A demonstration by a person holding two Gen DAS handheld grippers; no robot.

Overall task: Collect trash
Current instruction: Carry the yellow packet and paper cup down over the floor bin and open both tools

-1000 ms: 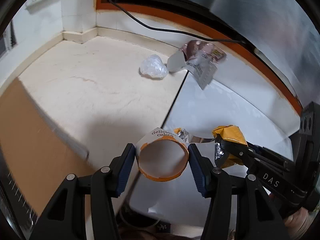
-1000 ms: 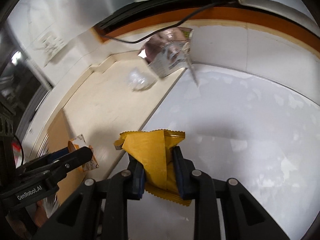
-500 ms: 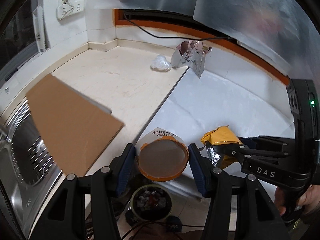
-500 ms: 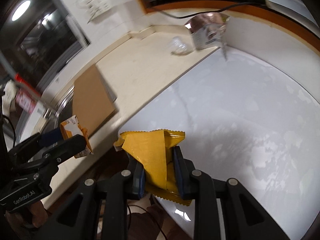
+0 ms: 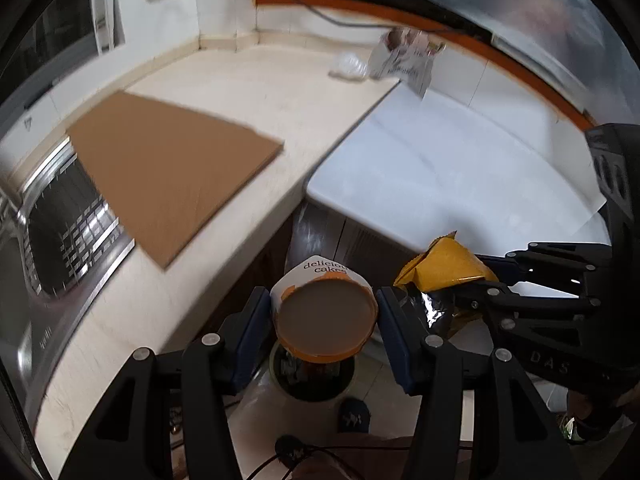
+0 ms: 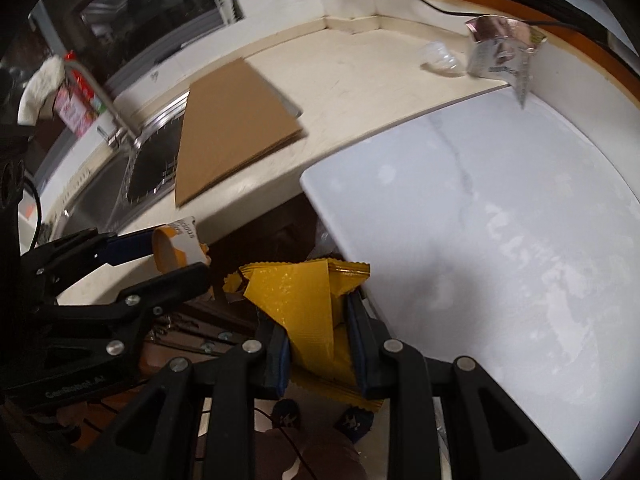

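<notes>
My left gripper (image 5: 326,308) is shut on an orange and white paper cake cup (image 5: 326,318) and holds it off the counter's front edge, above a round bin (image 5: 312,380) on the floor. My right gripper (image 6: 320,320) is shut on a crumpled yellow snack wrapper (image 6: 308,304), also past the counter edge. In the left wrist view the wrapper (image 5: 444,268) hangs just right of the cup. In the right wrist view the cup (image 6: 176,244) is at the left. A silver foil bag (image 5: 404,60) and a clear plastic wad (image 5: 348,66) lie at the counter's far corner.
A brown cardboard sheet (image 5: 176,168) lies on the beige counter (image 5: 280,92), partly over the steel sink (image 5: 60,224). A white counter slab (image 6: 500,220) fills the right. A tap (image 6: 104,96) stands by the sink. Dark cabinet fronts (image 5: 320,232) lie below the edge.
Both grippers have pulled back from the counter and past its front edge, each still holding its item. The bin on the floor now shows under the cup.
</notes>
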